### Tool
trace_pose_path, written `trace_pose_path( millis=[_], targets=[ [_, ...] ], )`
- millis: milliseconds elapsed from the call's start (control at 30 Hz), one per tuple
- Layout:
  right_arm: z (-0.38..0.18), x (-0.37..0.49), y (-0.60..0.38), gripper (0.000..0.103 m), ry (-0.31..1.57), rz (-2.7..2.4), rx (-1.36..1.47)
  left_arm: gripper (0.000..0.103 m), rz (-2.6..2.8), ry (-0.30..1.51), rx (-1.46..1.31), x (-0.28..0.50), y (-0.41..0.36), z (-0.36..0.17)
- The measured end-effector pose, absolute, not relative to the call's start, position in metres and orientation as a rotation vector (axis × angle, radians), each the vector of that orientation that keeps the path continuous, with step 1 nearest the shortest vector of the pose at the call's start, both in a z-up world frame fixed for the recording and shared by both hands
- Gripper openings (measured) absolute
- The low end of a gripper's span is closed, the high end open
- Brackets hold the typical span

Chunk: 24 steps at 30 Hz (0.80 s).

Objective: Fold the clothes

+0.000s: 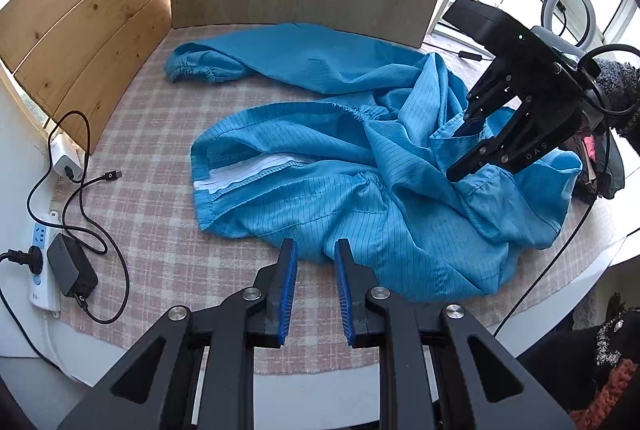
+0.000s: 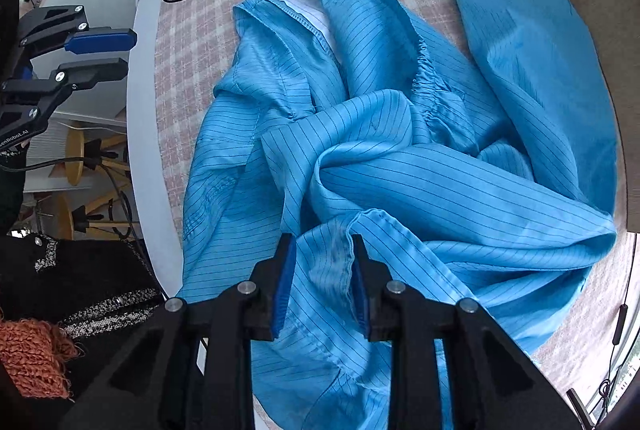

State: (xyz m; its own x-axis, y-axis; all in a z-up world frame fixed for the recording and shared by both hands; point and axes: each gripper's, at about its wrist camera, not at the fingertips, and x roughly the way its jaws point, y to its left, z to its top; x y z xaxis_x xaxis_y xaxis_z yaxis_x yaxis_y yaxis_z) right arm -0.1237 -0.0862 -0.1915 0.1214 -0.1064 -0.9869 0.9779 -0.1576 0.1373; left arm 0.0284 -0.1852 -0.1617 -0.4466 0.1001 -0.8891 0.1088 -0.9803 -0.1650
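Blue striped garment (image 1: 352, 166) lies crumpled across centre and right of the left wrist view, on a pink-checked cloth (image 1: 160, 214) covering the table; one elastic-cuffed sleeve (image 1: 200, 68) stretches to upper left of centre.

Left gripper (image 1: 316, 250) at bottom centre of its own view, pointing fwd, jaws spread w/ a gap between the blue pads, tips just at the garment's near hem, nothing between them. In the right wrist view it shows at the left edge (image 2: 108, 56), off the table rim, apart from the fabric.

Right gripper (image 2: 323, 244) comes in from the right of the left wrist view, angled down-left (image 1: 460, 146), jaws apart, a fabric edge sitting between the fingers; whether pads touch it, can't tell.

Power strip (image 1: 40, 262) w/ black adapter (image 1: 72, 270) and cables at lower left.
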Motion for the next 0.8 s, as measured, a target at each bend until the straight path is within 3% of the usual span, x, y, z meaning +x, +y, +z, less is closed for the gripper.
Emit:
trace_pose_path(
  millis=[33,333,800],
  targets=[
    [-0.186,-0.121,-0.082,0.003,0.953,-1.322,1.29,0.018,-2.648,0.305,1.653,0.028,-0.185,-0.162],
    [-0.123,-0.12,-0.028,0.002,0.877,-1.86,1.029,0.018,-2.675,0.21,1.681,0.013,-0.174,-0.154],
    [-0.045,-0.163,0.136,0.002,0.535,-2.385,0.996,0.02,-2.87,-0.065,1.701,-0.046,-0.106,-0.111]
  ],
)
